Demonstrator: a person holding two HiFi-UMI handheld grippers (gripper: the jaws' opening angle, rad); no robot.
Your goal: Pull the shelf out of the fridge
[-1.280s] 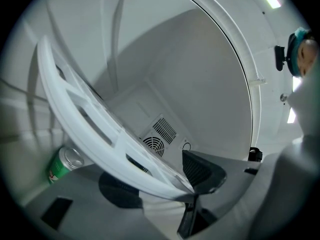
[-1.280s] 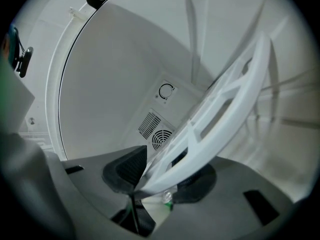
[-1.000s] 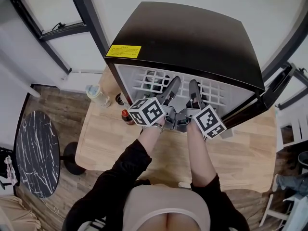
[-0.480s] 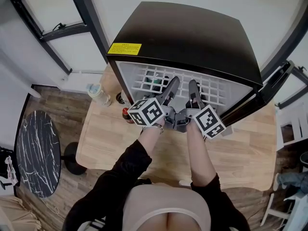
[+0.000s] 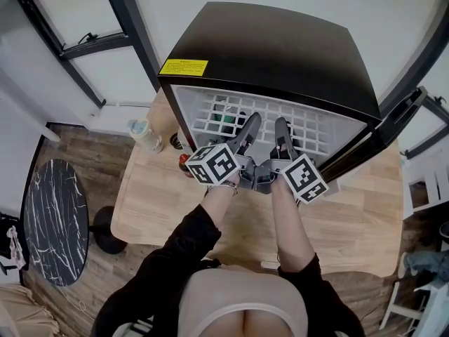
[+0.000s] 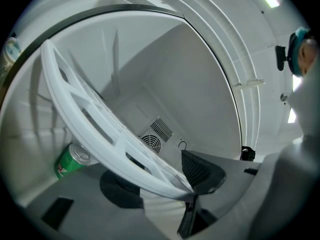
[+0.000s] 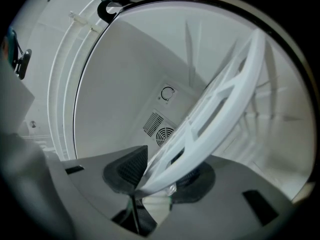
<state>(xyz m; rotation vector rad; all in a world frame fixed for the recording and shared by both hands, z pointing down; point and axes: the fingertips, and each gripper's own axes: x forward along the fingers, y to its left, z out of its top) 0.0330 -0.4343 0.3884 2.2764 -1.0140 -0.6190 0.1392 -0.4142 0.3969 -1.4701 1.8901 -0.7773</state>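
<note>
The left gripper clamps the near edge of the white shelf, which slants away from its jaws into the fridge. A green can lies beyond, left of the jaws; a round vent sits straight ahead.

Fridge black, label yellow; shelf white lattice; can apparently green; side table black, white-veined.

Black sleeves and a beige top are worn. The left gripper and right gripper are fitted with black-and-white marker cubes.
</note>
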